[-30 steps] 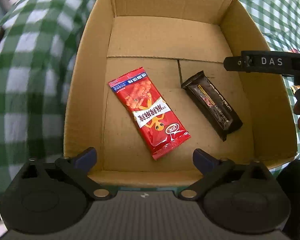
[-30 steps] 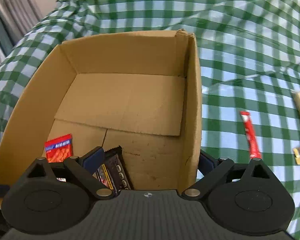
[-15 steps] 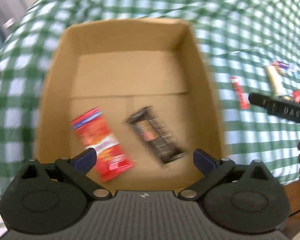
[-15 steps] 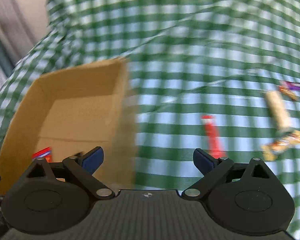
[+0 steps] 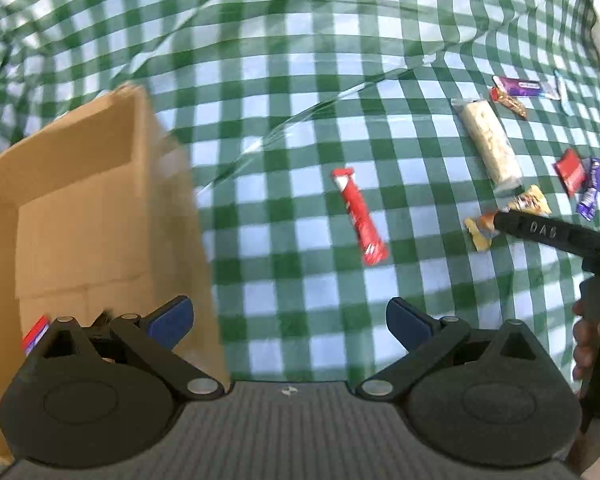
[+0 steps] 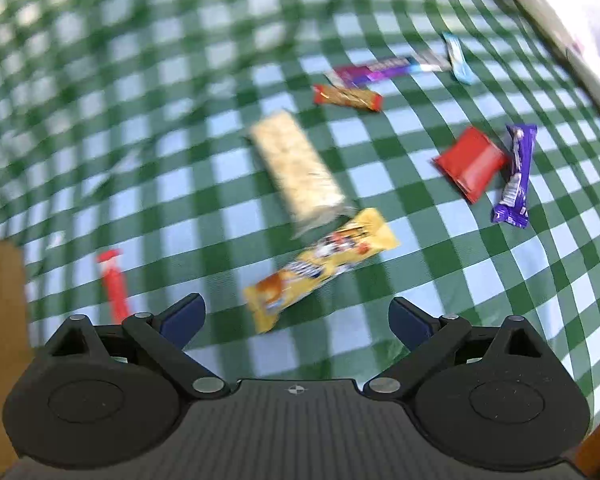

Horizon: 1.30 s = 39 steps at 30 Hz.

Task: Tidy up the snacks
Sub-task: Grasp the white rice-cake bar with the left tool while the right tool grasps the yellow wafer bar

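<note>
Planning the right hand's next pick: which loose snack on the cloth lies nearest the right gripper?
The yellow bar, lying just ahead of the open right gripper; the others lie farther off.

box wall (image 5: 172,216) blocks left | cloth (image 5: 300,280) beside red stick (image 5: 360,216) bare
</note>
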Motion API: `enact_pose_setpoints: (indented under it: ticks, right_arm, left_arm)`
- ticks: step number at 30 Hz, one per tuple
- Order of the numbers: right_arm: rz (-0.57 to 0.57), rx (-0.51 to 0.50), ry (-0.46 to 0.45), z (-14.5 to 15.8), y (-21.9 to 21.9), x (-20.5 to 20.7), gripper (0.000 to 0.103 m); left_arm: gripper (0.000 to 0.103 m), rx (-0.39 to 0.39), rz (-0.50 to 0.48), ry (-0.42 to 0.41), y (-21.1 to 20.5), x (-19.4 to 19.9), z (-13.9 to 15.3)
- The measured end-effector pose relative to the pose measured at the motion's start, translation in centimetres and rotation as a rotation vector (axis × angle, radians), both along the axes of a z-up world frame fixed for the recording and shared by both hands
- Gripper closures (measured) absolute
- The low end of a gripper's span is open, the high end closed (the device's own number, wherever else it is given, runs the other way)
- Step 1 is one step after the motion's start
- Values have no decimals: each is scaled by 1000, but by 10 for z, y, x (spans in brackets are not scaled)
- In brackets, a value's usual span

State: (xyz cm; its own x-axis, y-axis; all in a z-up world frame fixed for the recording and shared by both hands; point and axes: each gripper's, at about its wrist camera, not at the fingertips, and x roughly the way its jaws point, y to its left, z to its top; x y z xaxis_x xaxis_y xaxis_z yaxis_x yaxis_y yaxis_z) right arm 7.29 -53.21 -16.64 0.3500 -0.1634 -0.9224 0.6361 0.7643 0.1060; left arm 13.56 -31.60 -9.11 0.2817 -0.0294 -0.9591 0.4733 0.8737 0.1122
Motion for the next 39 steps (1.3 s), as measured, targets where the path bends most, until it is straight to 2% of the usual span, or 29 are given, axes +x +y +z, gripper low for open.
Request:
enact_pose_setpoints:
  ticks: [4,7,11,14,17,20,22,25,26,27,28,29,30,32,33,34,37,39]
  right_arm:
    - [-21,27,42,-28,-16,18,5]
    - [-13,23,62,-40,-23,22,5]
    - [-1,14,62,-45,-31,19,1]
    - [-6,48,48,-47,-37,12,1]
    - [-6,75,34,-50,-41,7,1]
    - [-4,87,21,-52,-43,5,1]
    - [-6,87,18,-52,-44,6,0]
    - [-4,74,8,-54,-45,10,0]
    - [-3,67,5,-53,-44,11,0]
    - [1,56,-3,-53,-43,11,0]
    - [7,47,-11,-53,-42,11,1]
    - [10,38,-21,-53,-41,10,2]
    - [14,30,-41,-52,-40,7,9]
    - [35,14,-78,-47,-38,2,31]
    - [41,5,-84,-45,-38,0,54]
    - [38,-8,-75,-44,-38,-1,67]
    - [28,15,-83,-43,-42,-4,77]
    - [26,31,-87,-40,-41,-7,77]
  left_arm:
    - [0,62,8,-9,-42,25,-25]
    - [0,60,23,2,-78,54,-44]
    - [0,29,0,3,-136,83,-61]
    - [0,-31,-45,56,-181,94,-72]
    - [0,-50,-95,85,-221,98,-87]
    - [0,-34,-124,128,-246,101,-106]
    - [0,-76,-128,147,-253,104,-114]
    - [0,-65,-120,182,-262,107,-125]
    - [8,-49,-127,165,-263,107,-128]
    - [24,-21,-138,144,-267,106,-130]
    - [26,4,-151,130,-268,104,-133]
    - [35,1,-162,119,-268,103,-132]
    - [53,-1,-175,103,-267,102,-129]
    - [63,-10,-192,115,-261,102,-125]
    - [63,-1,-184,122,-255,104,-125]
    - [63,8,-174,119,-247,105,-124]
    - [63,8,-182,90,-222,101,-115]
    - [63,-10,-194,68,-202,94,-102]
